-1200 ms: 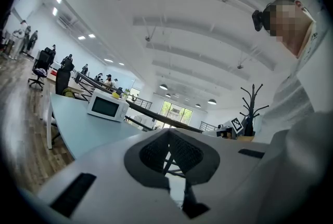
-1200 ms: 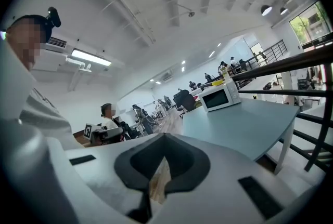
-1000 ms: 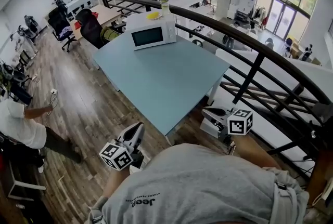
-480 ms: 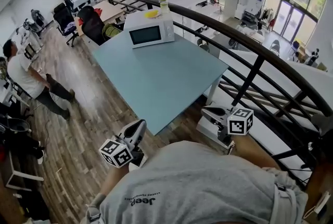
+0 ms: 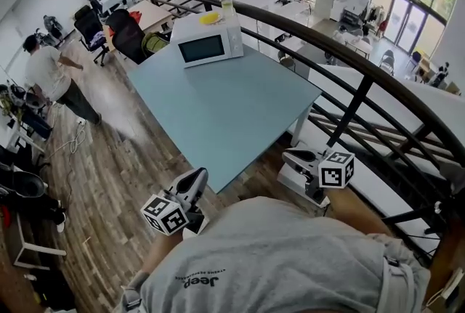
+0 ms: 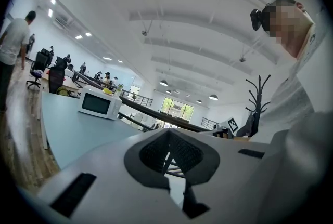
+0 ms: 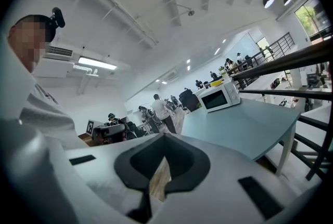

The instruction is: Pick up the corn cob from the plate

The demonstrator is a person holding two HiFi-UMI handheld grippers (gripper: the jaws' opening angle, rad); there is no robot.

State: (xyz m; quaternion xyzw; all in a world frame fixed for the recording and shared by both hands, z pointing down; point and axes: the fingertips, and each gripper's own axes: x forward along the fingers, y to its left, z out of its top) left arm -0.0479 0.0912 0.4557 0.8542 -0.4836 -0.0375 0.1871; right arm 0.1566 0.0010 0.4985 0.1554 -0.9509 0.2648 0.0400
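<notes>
A yellow thing that may be the corn cob [image 5: 210, 17] lies on top of the white microwave [image 5: 205, 47], at the far end of the light blue table [image 5: 225, 112]; whether a plate is under it I cannot tell. It also shows small in the left gripper view, corn cob [image 6: 107, 91], and in the right gripper view, corn cob [image 7: 217, 83]. My left gripper [image 5: 196, 176] is shut and empty, short of the table's near edge. My right gripper [image 5: 288, 157] is shut and empty, off the table's near right corner. Both point level toward the table, left gripper [image 6: 169, 151], right gripper [image 7: 161, 166].
A clear bottle [image 5: 226, 3] stands on the microwave beside the yellow thing. A black curved railing [image 5: 349, 61] runs along the table's right side. A person [image 5: 51, 75] walks on the wooden floor at left, with office chairs [image 5: 131, 35] beyond the table.
The table and microwave have come slightly nearer in the head view as both grippers advanced toward the near edge. The person at left has walked up the floor.
</notes>
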